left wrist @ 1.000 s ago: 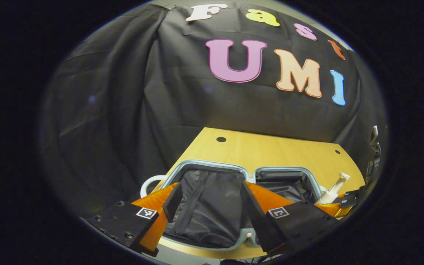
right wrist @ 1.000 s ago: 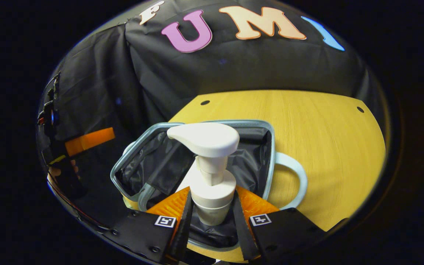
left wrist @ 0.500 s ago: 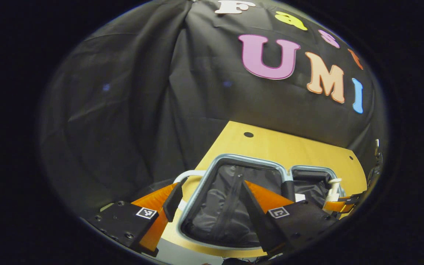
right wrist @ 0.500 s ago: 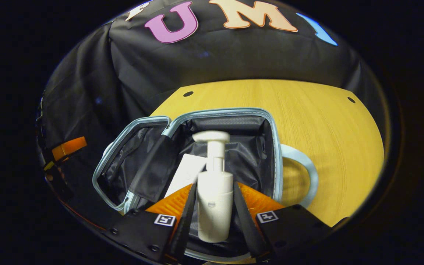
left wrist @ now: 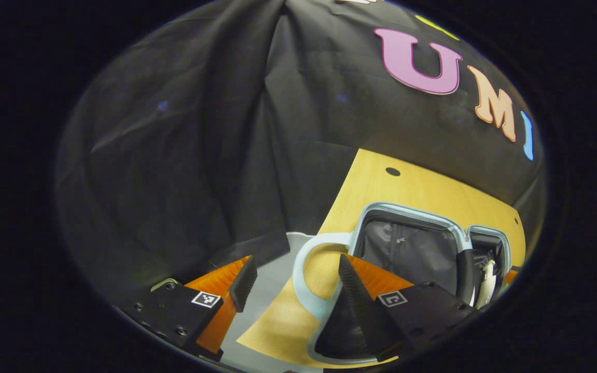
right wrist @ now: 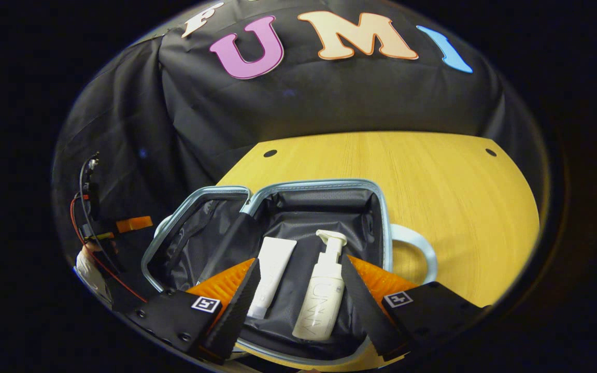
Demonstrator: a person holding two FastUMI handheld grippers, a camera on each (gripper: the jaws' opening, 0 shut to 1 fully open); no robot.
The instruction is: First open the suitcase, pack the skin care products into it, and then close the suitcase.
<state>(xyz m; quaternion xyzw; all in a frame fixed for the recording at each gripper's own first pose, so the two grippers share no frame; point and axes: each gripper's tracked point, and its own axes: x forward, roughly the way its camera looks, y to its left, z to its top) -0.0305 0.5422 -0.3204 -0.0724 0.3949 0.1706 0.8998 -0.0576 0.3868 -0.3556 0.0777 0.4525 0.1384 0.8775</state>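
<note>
Wooden table (right wrist: 433, 176) carries the open suitcase (right wrist: 324, 185), pump bottle (right wrist: 321, 295) and tube (right wrist: 271, 269) lying inside. Right gripper (right wrist: 298, 287) and left gripper (left wrist: 292, 282) both spread, empty. Closing next: probably swing the lid over slowly.

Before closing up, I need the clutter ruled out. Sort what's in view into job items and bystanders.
Part of the job:
- open light-blue hard-shell suitcase with black lining
- white pump bottle, lying in the suitcase
- white squeeze tube, lying beside the bottle
- right gripper, open above them
- left gripper, open by the suitcase's handle

Just there:
- yellow wooden table
</note>
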